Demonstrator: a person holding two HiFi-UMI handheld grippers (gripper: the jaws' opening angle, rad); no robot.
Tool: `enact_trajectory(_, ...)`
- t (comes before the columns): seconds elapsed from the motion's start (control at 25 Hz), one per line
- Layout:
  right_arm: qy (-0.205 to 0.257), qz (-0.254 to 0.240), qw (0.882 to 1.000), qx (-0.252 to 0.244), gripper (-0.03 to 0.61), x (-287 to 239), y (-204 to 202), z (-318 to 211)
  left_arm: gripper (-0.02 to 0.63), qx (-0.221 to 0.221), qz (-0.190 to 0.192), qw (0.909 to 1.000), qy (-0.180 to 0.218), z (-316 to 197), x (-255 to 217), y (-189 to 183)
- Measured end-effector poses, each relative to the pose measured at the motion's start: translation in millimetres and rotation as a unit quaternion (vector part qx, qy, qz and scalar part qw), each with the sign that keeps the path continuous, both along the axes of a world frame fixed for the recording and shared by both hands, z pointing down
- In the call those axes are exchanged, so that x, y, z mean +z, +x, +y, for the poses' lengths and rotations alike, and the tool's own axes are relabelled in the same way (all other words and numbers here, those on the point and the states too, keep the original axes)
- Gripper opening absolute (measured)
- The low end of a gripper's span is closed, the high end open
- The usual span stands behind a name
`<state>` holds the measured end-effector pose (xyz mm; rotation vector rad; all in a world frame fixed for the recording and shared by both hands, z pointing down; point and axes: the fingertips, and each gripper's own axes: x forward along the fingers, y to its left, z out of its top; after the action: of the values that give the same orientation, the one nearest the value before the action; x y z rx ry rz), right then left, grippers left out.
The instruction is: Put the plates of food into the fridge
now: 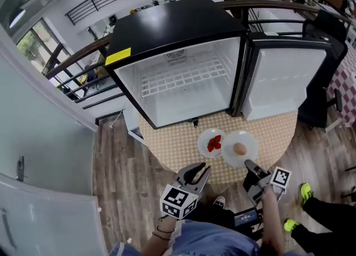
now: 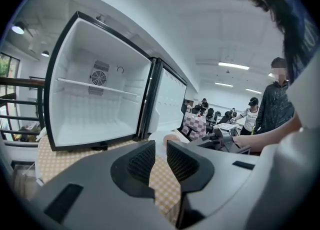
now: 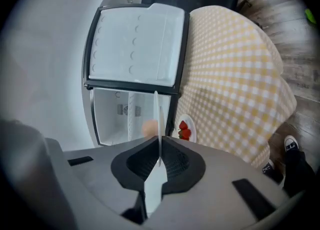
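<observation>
My right tongs are clenched on the near rim of the white plate, round food just beyond them; left tongs released, empty. I judge the plate stiff, slick, breakable: hold the rim, level, lest the food roll.

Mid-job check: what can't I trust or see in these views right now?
The tan food on the held plate: too small in head view, blurred in right gripper view.
Gap between plate and tablecloth: head view looks from above; the right gripper sees the plate edge-on.
Table beneath the tablecloth: covered in every view.
</observation>
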<state>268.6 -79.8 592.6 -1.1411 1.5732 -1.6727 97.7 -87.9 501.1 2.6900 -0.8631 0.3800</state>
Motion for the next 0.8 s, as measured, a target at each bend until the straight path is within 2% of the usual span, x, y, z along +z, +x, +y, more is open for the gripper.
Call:
enact_trajectory(0.12,0.019,0.013,0.999,-0.032,0.025,-15,-12,-25,0.066,-0.029,-0.003,0.9995,0.007,0,-5,-13)
enact_trajectory(0.24,0.034,0.005,0.998,-0.057,0.025,-30,-29,-47,0.066,-0.059,-0.004,0.9982,0.012,0,-11,-28)
enact_trajectory(0.48,0.045,0.003,0.994,-0.097,0.025,-43,-66,-90,0.066,-0.107,-0.003,0.9939,0.025,-7,-23,-62)
enact_trajectory(0.8,0.043,-0.007,0.991,-0.126,0.025,-46,-107,-154,0.066,-0.135,0.001,0.9900,0.040,-46,-34,-82)
